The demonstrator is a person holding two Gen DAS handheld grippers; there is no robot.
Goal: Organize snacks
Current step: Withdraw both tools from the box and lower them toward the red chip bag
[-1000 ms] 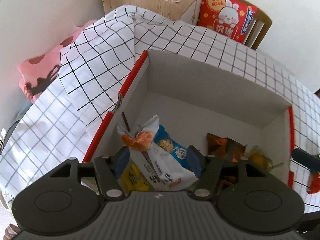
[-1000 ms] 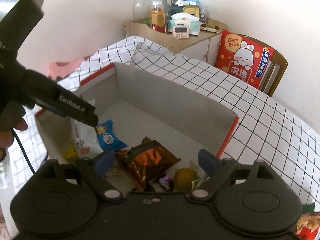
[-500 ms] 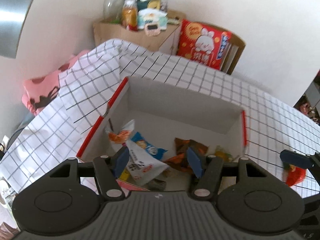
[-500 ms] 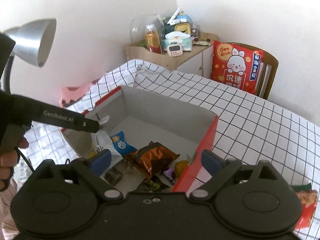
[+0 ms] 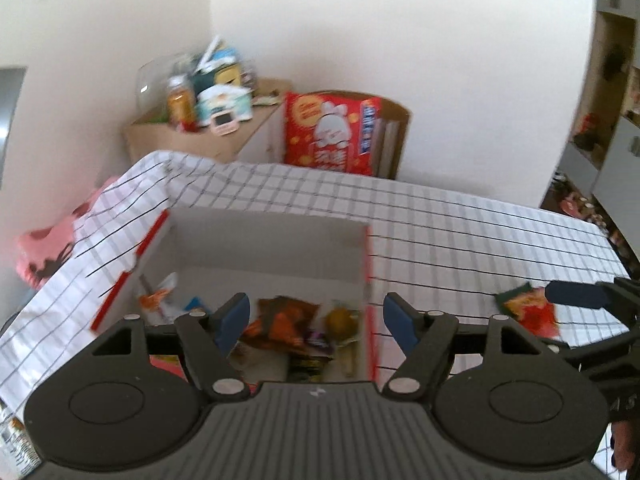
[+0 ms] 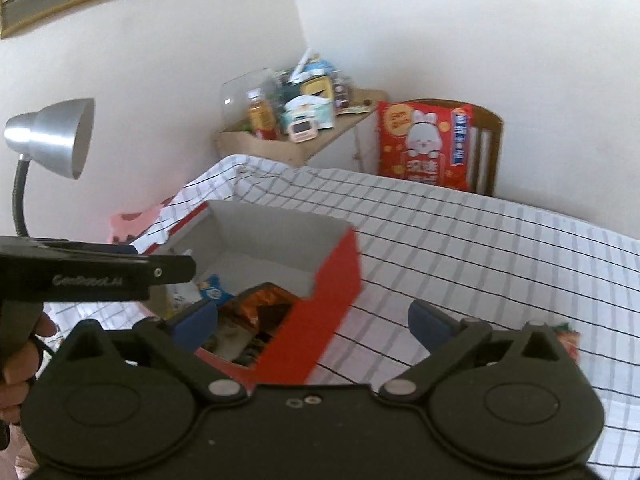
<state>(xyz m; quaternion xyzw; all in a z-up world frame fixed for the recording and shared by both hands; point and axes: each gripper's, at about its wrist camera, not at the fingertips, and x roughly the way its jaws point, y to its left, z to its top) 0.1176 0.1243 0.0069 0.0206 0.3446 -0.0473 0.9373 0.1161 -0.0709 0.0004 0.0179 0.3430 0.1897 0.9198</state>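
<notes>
Both my grippers hang with nothing between their blue pads. My left gripper (image 5: 316, 322) has its jaws opening, and through the gap at lower centre of its view I see the box (image 5: 264, 236) with an orange packet (image 5: 286, 326) and a yellow round snack (image 5: 340, 318) inside. White and blue packets (image 5: 160, 300) lie further left in the box, beyond my left pad. My right pad sits over the box's red right wall. Far right in that view, a red packet (image 5: 528, 312) lies on the checked cloth (image 5: 460, 224), just beside the tip of my right gripper (image 5: 576, 295).

My right gripper (image 6: 314, 320) is also opening, spread very wide. Its left pad hangs over the box (image 6: 340, 280), whose red outer side only this view shows; its right pad is over bare cloth. The red packet (image 6: 568, 338) barely peeks out at lower right, behind the finger. Only this view shows my left gripper's side, my hand (image 6: 24, 356) on its grip, and a lamp (image 6: 52, 136) at upper left.
</notes>
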